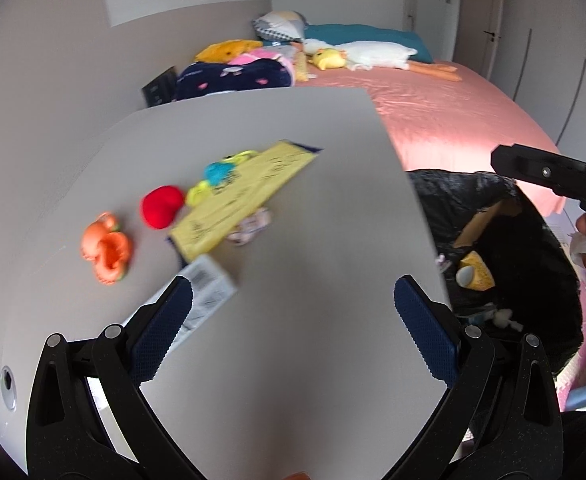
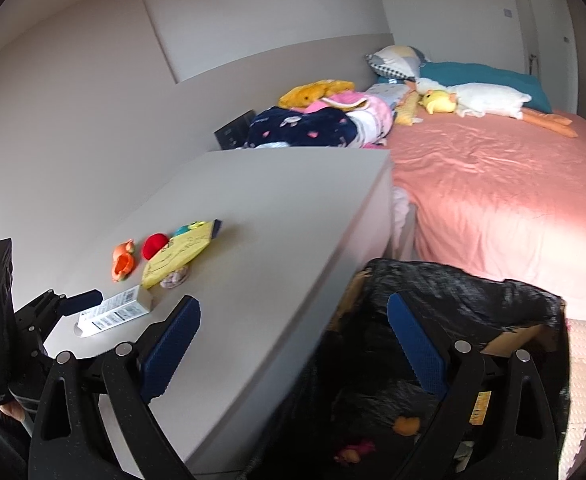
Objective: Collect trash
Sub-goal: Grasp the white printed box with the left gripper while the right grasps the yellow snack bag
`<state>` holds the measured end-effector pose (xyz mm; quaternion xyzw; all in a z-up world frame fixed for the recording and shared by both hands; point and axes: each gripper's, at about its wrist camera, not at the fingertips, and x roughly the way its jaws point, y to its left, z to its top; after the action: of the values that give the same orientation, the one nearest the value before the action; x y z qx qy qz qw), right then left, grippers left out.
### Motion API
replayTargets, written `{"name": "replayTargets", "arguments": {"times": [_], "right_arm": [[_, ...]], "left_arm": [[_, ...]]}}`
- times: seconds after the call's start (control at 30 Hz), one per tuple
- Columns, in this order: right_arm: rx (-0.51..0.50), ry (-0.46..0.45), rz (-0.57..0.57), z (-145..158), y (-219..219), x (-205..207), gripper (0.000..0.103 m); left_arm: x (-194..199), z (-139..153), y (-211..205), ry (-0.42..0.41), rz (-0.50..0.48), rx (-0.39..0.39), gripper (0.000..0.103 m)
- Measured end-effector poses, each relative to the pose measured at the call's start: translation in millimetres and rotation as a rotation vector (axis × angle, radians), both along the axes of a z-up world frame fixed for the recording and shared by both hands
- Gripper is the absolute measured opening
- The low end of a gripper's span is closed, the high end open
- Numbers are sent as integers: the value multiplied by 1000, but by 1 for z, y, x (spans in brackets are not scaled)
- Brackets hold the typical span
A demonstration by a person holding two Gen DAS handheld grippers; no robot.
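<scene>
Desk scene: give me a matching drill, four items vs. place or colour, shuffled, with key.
Items:
1. heart-shaped toy
2. white carton
3. bin bag
4. left tongs

Descriptions:
A. open, holding nothing
B. red, on the desk
C. black, beside the desk, next to the bed
D. lying flat near the desk's front edge

Pairs: 1-B, 2-D, 3-C, 4-A

Soft daylight, glare on the pink bedspread (image 2: 493, 200), motion blur over the table (image 1: 293, 240), fisheye-bent, dark-vignetted edges.
</scene>
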<state>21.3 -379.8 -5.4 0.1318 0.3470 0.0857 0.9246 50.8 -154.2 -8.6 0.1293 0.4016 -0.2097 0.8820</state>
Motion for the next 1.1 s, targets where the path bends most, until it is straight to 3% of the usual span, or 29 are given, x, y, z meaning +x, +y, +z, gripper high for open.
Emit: {"name": "replayTargets", "arguments": {"times": [0.47, 0.7, 0.87, 1.1], "right_arm": [[57, 34, 103, -11, 60, 38, 95], [112, 64, 128, -16, 79, 58, 95], [171, 100, 137, -23, 93, 76, 95], [246, 120, 102, -33, 105, 102, 91]], "left_arm": [[25, -11, 67, 39, 106, -5, 98], [31, -24, 81, 64, 118, 32, 98], [41, -38, 88, 127, 144, 45, 77], [43, -40, 93, 156, 157, 13, 62]]}}
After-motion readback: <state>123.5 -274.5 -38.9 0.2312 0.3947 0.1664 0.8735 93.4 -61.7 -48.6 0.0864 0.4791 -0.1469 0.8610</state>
